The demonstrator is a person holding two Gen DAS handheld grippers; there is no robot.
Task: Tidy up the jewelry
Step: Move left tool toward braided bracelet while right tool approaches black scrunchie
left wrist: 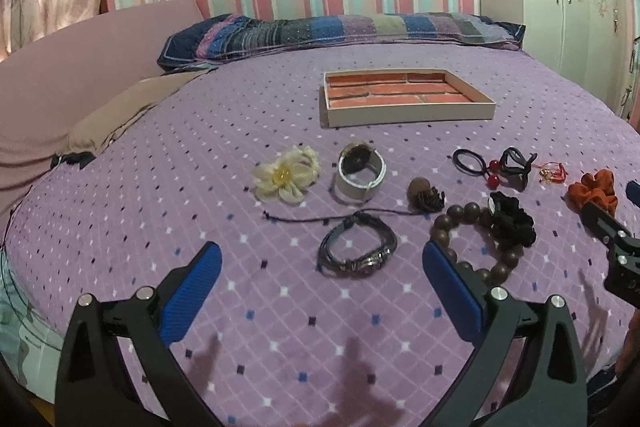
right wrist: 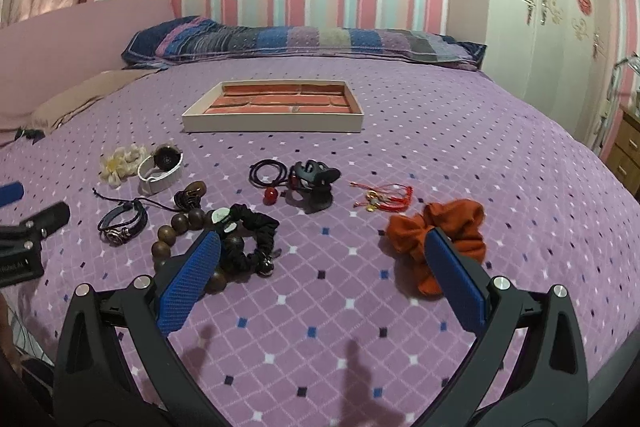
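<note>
Both grippers wide open, empty, over purple diamond-print bedspread (left wrist: 160,155) w/ jewelry laid out.

Landmark: shallow cream tray w/ brick-pattern lining (left wrist: 404,95), empty, nr the pillow. Left gripper (left wrist: 320,269) hovers on the near side of it, above a dark braided leather bracelet (left wrist: 356,247); wooden bead bracelet (left wrist: 472,243) just beside. Right gripper (right wrist: 322,253) sits nearer still, betw. black scrunchie (right wrist: 252,239) & orange scrunchie (right wrist: 440,231); neither touched.

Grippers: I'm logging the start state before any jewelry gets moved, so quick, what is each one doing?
Left gripper: open, holding nothing, above the bed.
Right gripper: open, holding nothing, above the bed.
</note>
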